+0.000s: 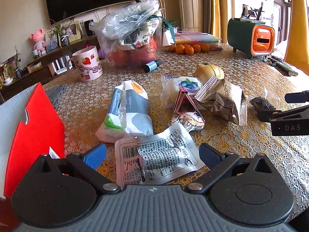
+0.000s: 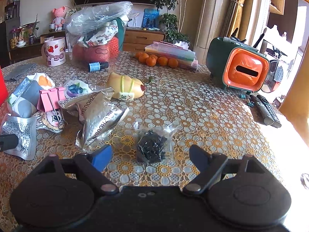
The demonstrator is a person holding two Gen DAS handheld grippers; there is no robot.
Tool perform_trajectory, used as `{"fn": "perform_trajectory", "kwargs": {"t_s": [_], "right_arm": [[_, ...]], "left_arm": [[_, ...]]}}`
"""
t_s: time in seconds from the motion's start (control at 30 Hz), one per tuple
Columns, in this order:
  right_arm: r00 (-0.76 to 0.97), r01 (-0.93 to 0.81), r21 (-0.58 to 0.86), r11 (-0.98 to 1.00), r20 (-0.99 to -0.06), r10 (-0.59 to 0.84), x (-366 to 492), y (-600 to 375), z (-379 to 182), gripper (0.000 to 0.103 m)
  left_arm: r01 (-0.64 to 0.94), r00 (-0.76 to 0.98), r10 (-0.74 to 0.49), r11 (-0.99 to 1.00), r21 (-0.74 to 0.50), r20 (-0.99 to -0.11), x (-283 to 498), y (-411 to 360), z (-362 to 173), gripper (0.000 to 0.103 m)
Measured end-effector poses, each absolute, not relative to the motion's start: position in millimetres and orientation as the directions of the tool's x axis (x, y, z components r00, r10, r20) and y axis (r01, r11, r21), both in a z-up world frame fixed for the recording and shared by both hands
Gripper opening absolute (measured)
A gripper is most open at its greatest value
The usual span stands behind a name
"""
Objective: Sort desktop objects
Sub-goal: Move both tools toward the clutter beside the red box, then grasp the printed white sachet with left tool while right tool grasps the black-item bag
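My left gripper [image 1: 152, 155] is open, low over the table, with a white printed packet [image 1: 160, 158] lying between its blue pads, untouched. Beyond it lie a tissue pack [image 1: 127, 112], a pink binder clip [image 1: 186, 104] on a cartoon pouch [image 1: 188, 120], a blueberry snack [image 1: 181, 87] and a silver foil bag [image 1: 226, 102]. My right gripper [image 2: 150, 157] is open around a clear bag of small black pieces [image 2: 152, 145] without touching it. The foil bag [image 2: 98, 116] lies just left of it; a yellow plush toy [image 2: 125, 88] sits farther back.
A red and white box [image 1: 34, 135] stands at the left. A strawberry mug [image 1: 87, 63], a clear bag of goods [image 1: 133, 42], a small blue bottle [image 1: 152, 65], tangerines [image 2: 156, 60], a green-orange tissue holder [image 2: 239, 67] and remotes [image 2: 266, 110] occupy the lace-covered table.
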State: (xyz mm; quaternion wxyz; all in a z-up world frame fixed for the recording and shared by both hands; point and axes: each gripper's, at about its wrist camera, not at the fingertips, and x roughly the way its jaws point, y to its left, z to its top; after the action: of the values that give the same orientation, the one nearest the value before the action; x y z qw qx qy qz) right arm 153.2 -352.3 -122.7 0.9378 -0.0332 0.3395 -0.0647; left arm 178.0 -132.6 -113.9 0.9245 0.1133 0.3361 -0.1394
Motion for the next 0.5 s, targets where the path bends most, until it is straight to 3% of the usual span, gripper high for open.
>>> {"fn": "perform_trajectory", "kwargs": {"t_s": [0.5], "right_arm": [[0.752, 0.076, -0.1, 0.992, -0.648, -0.123, 168.6, -354.5, -135.9, 0.083]], "left_arm": [[0.293, 0.666, -0.185, 0.956, 0.026, -0.723, 197.6, -127.9, -137.6, 0.103]]}}
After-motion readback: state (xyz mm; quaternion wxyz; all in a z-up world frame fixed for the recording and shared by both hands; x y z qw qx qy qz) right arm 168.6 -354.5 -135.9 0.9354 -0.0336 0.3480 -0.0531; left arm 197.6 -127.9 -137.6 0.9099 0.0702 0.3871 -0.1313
